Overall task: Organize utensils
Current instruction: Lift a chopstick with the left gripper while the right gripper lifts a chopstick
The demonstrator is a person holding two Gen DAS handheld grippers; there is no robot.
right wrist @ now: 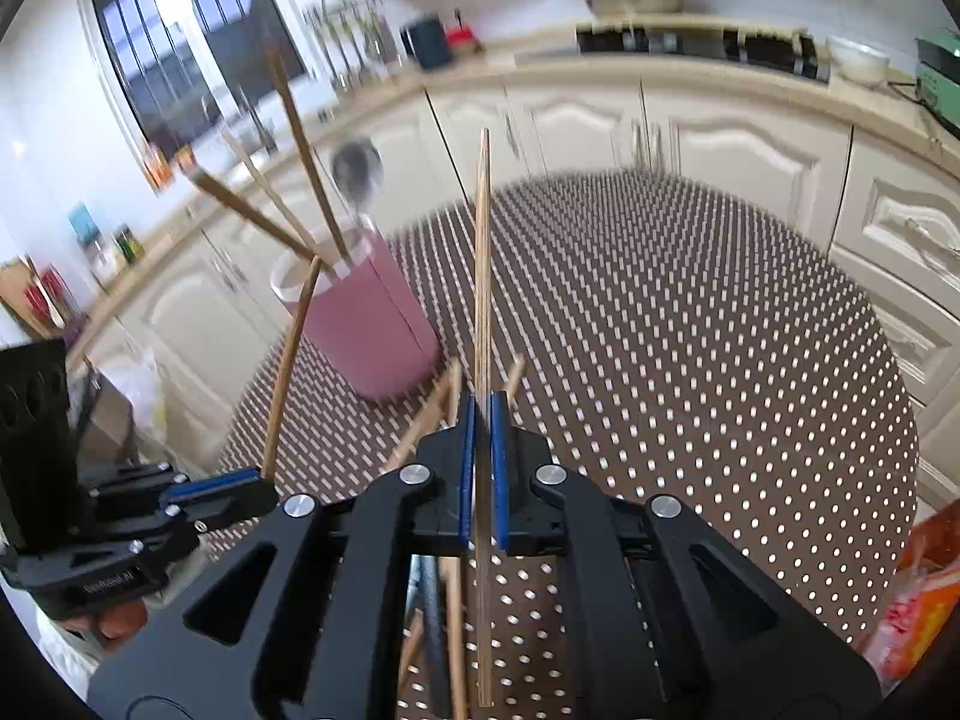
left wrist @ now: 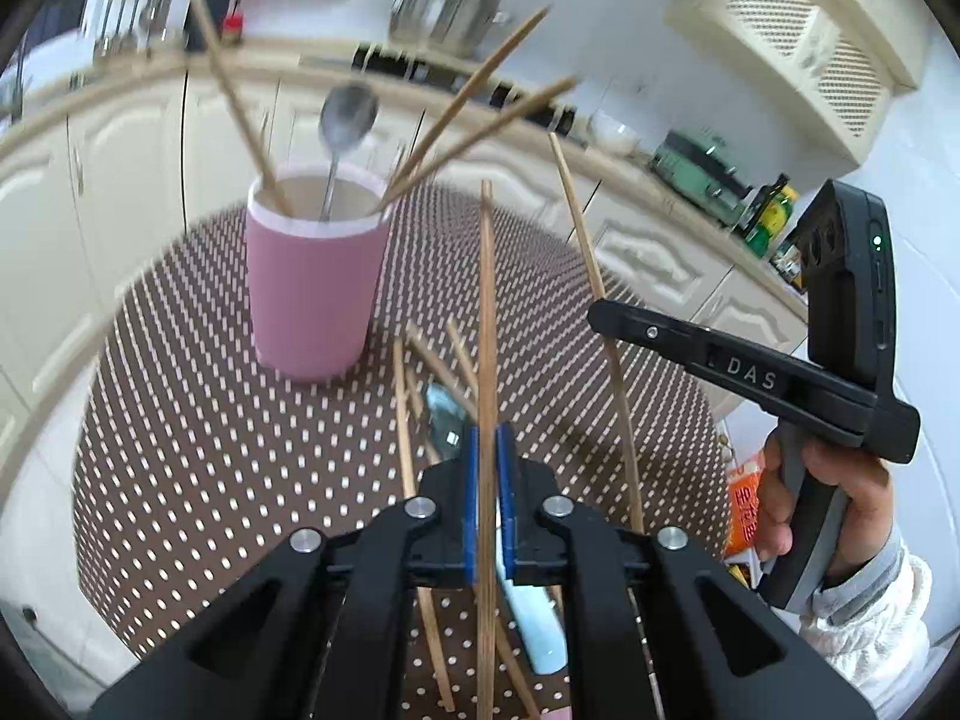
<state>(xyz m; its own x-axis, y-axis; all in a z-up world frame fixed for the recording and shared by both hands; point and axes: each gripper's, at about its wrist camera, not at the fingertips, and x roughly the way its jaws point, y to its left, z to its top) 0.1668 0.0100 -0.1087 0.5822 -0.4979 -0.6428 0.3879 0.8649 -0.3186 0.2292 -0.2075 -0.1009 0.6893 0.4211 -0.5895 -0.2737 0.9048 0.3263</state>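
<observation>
A pink cup [left wrist: 312, 294] stands on the dotted brown table [left wrist: 180, 450] and holds several chopsticks and a metal spoon [left wrist: 347, 120]. My left gripper [left wrist: 487, 450] is shut on a wooden chopstick [left wrist: 487, 312] that points up toward the cup. My right gripper [right wrist: 482, 414] is shut on another chopstick [right wrist: 482, 252], held upright; this chopstick also shows in the left wrist view [left wrist: 591, 276]. The pink cup [right wrist: 372, 330] is ahead and to the left in the right wrist view. The left gripper [right wrist: 264, 474] shows at the lower left there, holding its chopstick [right wrist: 291, 360].
Several loose chopsticks [left wrist: 438, 366] and a light blue utensil [left wrist: 537, 630] lie on the table under the grippers. White kitchen cabinets [right wrist: 750, 138] and a counter with a steel pot [left wrist: 447, 6] ring the table. An orange packet [right wrist: 918, 600] sits at the right edge.
</observation>
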